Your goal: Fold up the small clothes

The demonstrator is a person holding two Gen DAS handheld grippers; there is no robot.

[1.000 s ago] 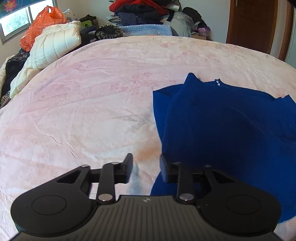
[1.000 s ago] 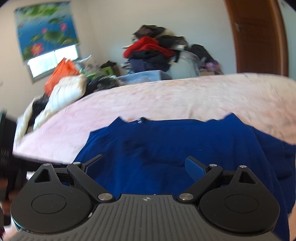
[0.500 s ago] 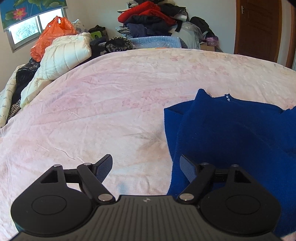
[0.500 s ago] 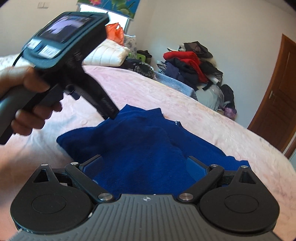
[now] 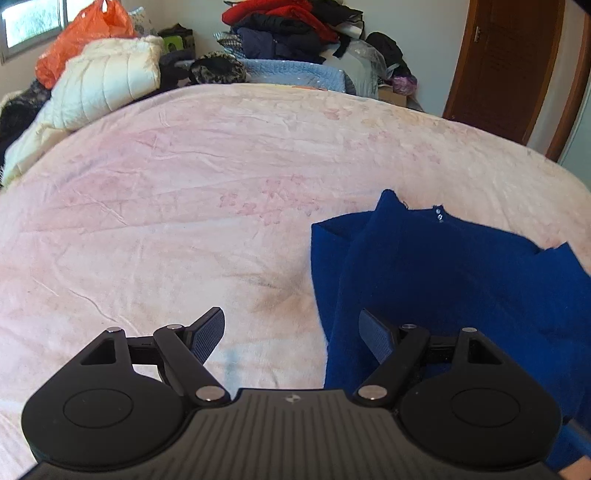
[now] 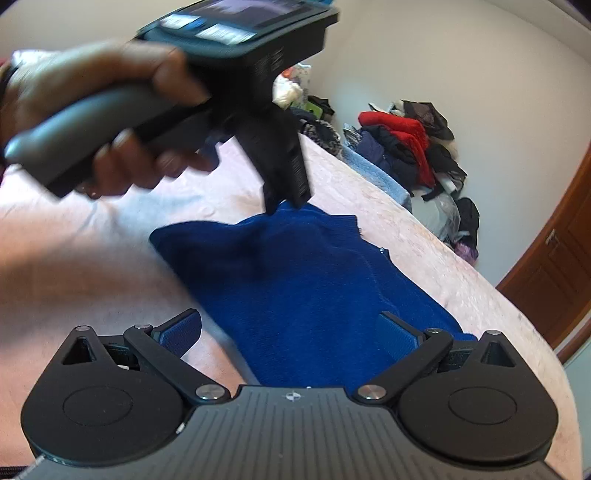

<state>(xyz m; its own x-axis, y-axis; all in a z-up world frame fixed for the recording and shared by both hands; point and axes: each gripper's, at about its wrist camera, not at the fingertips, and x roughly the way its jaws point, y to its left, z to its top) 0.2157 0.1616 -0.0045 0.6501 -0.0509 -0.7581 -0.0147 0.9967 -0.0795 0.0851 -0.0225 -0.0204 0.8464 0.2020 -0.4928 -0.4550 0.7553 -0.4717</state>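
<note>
A dark blue knit garment lies partly folded on the pink bedspread, at the right in the left wrist view. It also fills the middle of the right wrist view. My left gripper is open and empty above the garment's left edge. My right gripper is open and empty over the garment's near end. The left gripper also shows in the right wrist view, held in a hand above the garment's far corner.
A cream padded jacket and an orange bag lie at the bed's far left. A pile of clothes stands behind the bed, also seen in the right wrist view. A brown door is at the far right.
My left gripper opened from nearly shut and let go of the garment's edge. My right gripper swung round to the garment's end, so the left gripper now looms close in its view.
</note>
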